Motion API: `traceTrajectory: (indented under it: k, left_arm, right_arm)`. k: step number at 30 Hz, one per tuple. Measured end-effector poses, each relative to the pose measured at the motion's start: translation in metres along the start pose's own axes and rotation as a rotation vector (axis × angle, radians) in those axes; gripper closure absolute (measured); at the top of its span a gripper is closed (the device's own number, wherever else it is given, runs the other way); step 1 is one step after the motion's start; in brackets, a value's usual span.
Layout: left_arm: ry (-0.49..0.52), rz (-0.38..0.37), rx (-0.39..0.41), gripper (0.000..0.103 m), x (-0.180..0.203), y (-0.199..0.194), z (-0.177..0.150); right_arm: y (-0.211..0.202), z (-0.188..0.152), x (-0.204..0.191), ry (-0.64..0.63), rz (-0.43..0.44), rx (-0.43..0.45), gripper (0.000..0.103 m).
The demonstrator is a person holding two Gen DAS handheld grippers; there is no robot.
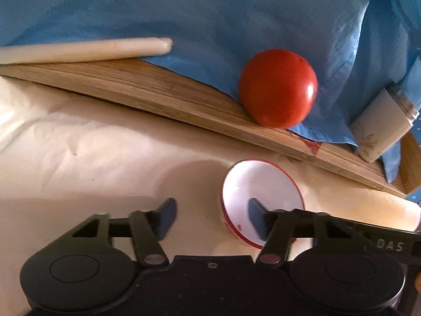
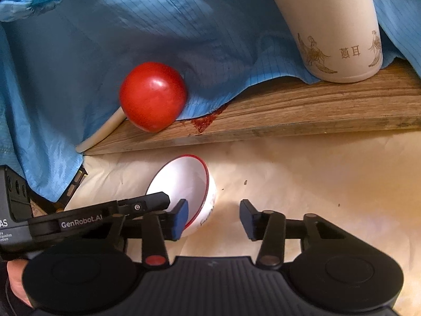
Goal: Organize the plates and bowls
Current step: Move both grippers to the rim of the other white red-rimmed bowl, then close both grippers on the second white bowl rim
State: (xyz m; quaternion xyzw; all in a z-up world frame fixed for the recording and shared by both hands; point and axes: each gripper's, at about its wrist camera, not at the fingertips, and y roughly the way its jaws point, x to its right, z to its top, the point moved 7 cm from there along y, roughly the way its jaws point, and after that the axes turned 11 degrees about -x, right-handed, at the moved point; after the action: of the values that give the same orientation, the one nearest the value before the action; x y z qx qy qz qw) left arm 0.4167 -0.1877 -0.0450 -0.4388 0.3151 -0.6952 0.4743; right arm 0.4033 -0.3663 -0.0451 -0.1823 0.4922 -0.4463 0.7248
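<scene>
"Where was the bowl (image 1: pixel 263 184)?"

"Right at the front, on the cream sheet (image 1: pixel 79 144). It was white with a thin red edge. The left gripper (image 1: pixel 211 218) had one finger (image 1: pixel 256 218) inside it and the other finger out on the sheet. The bowl's side stood between them, but the fingers were apart and not squeezing it."

"And the other one?"

"The right gripper (image 2: pixel 214 217) was the same from the other side. One finger (image 2: pixel 180 218) was in the bowl and one was outside. It was loose too, holding nothing."

"Was there room to move?"

"Yes. The sheet was bare on both sides of the bowl. Just behind the bowl ran the long front edge of a wooden board (image 1: pixel 158 89). The bowl was near that edge and did not touch it."

"What was on the board?"

"A red ball (image 1: pixel 277 88) sat close to the edge, and a red stain (image 2: pixel 206 121) marked the wood beside it. A cream stick (image 1: pixel 84 50) lay further along. A tall cream cup (image 2: pixel 329 26) stood upright on the board. A blue cloth (image 1: pixel 210 13) hung behind it all."

"Any words?"

"The left gripper said GenRobot.AI on its arm. The right one showed DAS. The cup had gold pictures and two gold signs I could not read. The bowl had small red marks, too tiny to read."
</scene>
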Motion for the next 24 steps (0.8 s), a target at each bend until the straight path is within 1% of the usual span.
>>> traceTrajectory:
  k: [1,3,4,6,7,8,13,16,19,21,24]
  left_arm:
    - [-0.003,-0.013,-0.007,0.054,-0.001,0.002,0.000]
    - [-0.005,-0.028,-0.019,0.065,-0.002,0.003,-0.001]
    - [-0.006,-0.035,-0.024,0.067,-0.001,0.004,-0.002]
    - [-0.010,-0.051,-0.021,0.076,-0.001,0.004,-0.003]
    - [-0.008,-0.063,-0.020,0.078,0.001,0.003,-0.004]
    - [-0.001,-0.069,-0.018,0.084,0.002,0.003,-0.003]
    - [0.000,-0.067,-0.008,0.085,0.003,-0.001,-0.003]
    - [-0.001,-0.072,-0.002,0.085,0.005,0.000,-0.003]
    - [0.007,-0.072,0.003,0.085,0.007,-0.003,-0.005]
    - [0.005,-0.077,0.005,0.085,0.007,-0.007,-0.007]
    - [0.004,-0.083,0.015,0.086,0.007,-0.012,-0.009]
  right_arm:
    - [-0.001,-0.001,0.001,0.000,0.004,-0.001,0.059]
    - [-0.001,-0.001,0.001,-0.001,0.012,-0.001,0.063]
    - [-0.001,-0.001,-0.001,-0.002,0.013,-0.001,0.063]
    - [-0.001,-0.001,0.000,-0.004,0.017,-0.002,0.065]
    - [-0.001,-0.001,-0.001,-0.003,0.021,-0.004,0.066]
    - [-0.001,-0.002,0.000,-0.002,0.026,-0.006,0.066]
    - [0.003,-0.001,0.001,0.010,0.071,-0.033,0.068]
    - [0.004,-0.002,0.002,0.022,0.102,-0.052,0.073]
    - [0.002,-0.003,0.003,0.021,0.086,-0.048,0.076]
    - [0.001,-0.004,0.003,0.019,0.070,-0.041,0.079]
    - [-0.003,-0.005,0.002,0.017,0.064,-0.028,0.081]
